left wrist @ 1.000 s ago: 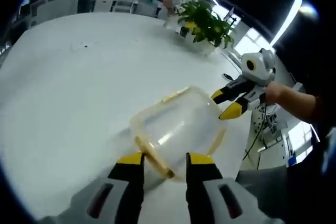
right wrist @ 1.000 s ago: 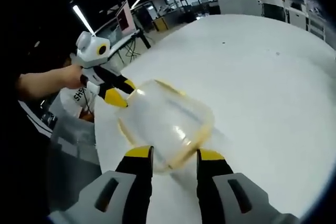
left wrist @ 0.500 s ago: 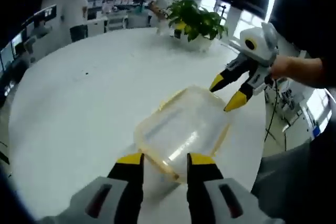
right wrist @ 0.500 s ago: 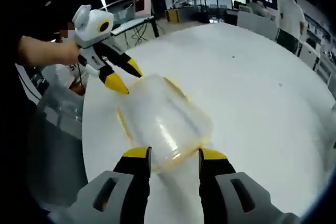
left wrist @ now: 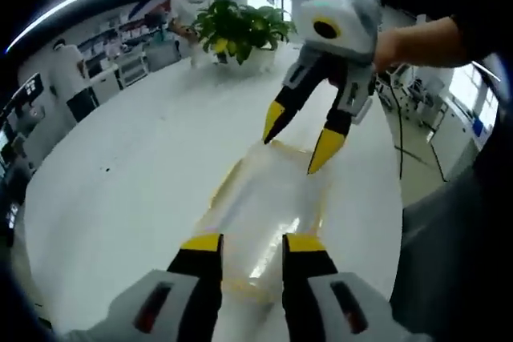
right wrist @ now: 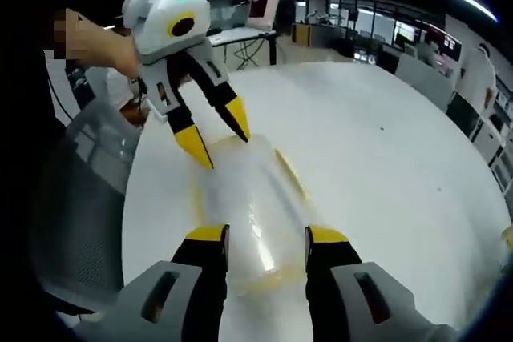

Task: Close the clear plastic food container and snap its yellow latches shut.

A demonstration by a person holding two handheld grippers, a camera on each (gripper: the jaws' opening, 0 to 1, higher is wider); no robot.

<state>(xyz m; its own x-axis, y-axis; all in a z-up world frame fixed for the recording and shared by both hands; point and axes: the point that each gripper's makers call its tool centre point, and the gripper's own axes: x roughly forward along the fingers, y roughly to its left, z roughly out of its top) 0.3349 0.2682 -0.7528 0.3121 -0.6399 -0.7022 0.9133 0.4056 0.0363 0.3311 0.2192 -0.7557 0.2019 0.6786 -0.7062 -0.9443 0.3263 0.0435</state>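
Clear container (left wrist: 264, 214) flat on white table (left wrist: 120, 190), long axis running between both grippers. Left gripper (left wrist: 250, 244) jaws apart at near short end; right gripper (left wrist: 298, 135) jaws apart above far end. Yellow latches (right wrist: 290, 172) along long sides, to either side of jaws.

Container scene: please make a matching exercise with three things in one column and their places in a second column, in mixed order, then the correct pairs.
Things:
1. container
2. plant
3. chair

Places:
A. at the table's far end
B. beside the table, on the floor
C. on the table, between both grippers

Pairs: 1-C, 2-A, 3-B
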